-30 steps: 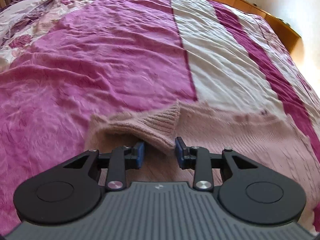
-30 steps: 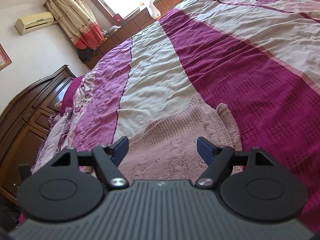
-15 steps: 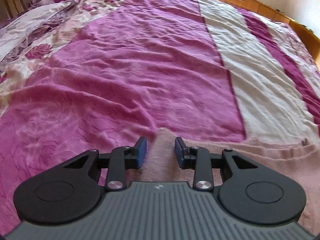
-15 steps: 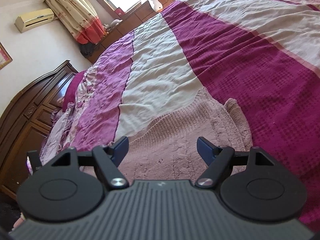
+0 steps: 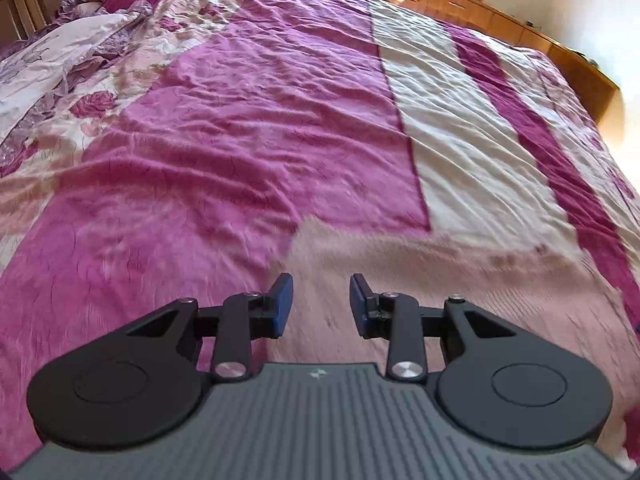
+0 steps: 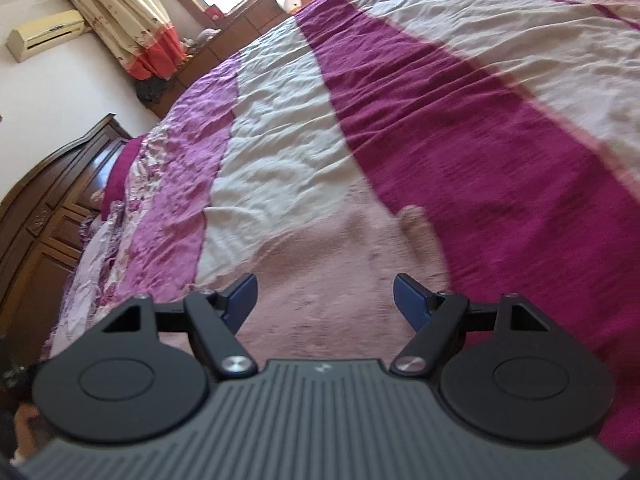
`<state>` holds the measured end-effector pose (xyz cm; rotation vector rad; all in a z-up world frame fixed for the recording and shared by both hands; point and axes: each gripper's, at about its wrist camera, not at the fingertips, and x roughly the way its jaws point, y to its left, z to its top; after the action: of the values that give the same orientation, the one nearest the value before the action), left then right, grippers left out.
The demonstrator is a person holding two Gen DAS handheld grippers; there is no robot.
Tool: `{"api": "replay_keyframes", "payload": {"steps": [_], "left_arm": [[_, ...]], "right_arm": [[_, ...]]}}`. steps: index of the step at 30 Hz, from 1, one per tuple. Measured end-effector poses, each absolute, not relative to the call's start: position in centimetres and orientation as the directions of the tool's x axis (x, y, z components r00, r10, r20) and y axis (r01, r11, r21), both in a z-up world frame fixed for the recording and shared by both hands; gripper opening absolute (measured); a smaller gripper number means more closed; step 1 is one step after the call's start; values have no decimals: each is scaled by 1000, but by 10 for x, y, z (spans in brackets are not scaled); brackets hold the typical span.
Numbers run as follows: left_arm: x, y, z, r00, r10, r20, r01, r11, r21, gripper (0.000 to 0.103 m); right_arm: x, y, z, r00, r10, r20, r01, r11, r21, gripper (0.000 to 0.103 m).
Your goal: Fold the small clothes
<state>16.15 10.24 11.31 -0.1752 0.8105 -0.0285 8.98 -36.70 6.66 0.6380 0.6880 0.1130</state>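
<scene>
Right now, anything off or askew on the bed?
Nothing damaged or spilled. The pink knit garment lies flat on the striped bedspread, one corner bunched. Left gripper and right gripper are open and empty.

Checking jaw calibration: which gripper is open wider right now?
The right gripper: its blue fingers stand far apart over the pink sweater. The left gripper is open too, with a clearly narrower gap.

My fingers [image 5: 282,300] are black with blue pads, the knitted garment [image 5: 460,280] below them is a pale dusty pink, the bedspread [image 5: 240,140] runs in magenta, cream and deep plum stripes with a rose print, and the curtain [image 6: 132,24] is cream above orange-red.
</scene>
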Motion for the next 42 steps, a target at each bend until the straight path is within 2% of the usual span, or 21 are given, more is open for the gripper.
{"api": "replay_keyframes", "payload": {"steps": [5, 10, 14, 19, 25, 27, 28, 30, 32, 34, 36, 39, 42], "left_arm": [[121, 84, 113, 679, -128, -723, -30, 979, -201, 38], [102, 64, 104, 654, -130, -745, -12, 983, -182, 38], [102, 56, 94, 623, -136, -771, -21, 982, -190, 39], [109, 53, 84, 600, -104, -793, -34, 987, -155, 39], [116, 53, 82, 590, -96, -802, -40, 988, -149, 39], [117, 53, 81, 588, -96, -804, -42, 988, -148, 39], [117, 53, 81, 587, -95, -804, -42, 988, -148, 39], [117, 52, 81, 587, -94, -804, -42, 988, -146, 39], [117, 52, 81, 586, -94, -805, -41, 989, -145, 39], [118, 52, 81, 584, -94, -806, -40, 989, -144, 39], [118, 52, 81, 583, -93, -807, -41, 989, -143, 40], [119, 52, 81, 582, -92, -808, -40, 989, -141, 41], [119, 51, 81, 580, -89, -809, -37, 990, -136, 43]], "right_arm": [[70, -392, 66, 785, 215, -581, 176, 822, 542, 78], [60, -411, 55, 758, 165, -631, 232, 836, 497, 78], [65, -409, 39, 711, 242, -661, 208, 825, 526, 77], [74, -391, 26, 690, 387, -612, 111, 778, 618, 77], [84, -380, 20, 690, 433, -579, 73, 755, 651, 76], [86, -380, 19, 681, 449, -578, 77, 741, 667, 51], [87, -381, 17, 677, 448, -584, 92, 735, 671, 43], [87, -385, 14, 676, 457, -577, 101, 719, 688, 37], [85, -388, 12, 681, 471, -561, 105, 695, 711, 36], [84, -392, 11, 684, 483, -547, 104, 677, 728, 29], [82, -396, 10, 693, 503, -517, 99, 643, 759, 26], [78, -402, 10, 704, 535, -468, 76, 598, 798, 26], [78, -404, 10, 702, 540, -464, 86, 583, 808, 28]]}}
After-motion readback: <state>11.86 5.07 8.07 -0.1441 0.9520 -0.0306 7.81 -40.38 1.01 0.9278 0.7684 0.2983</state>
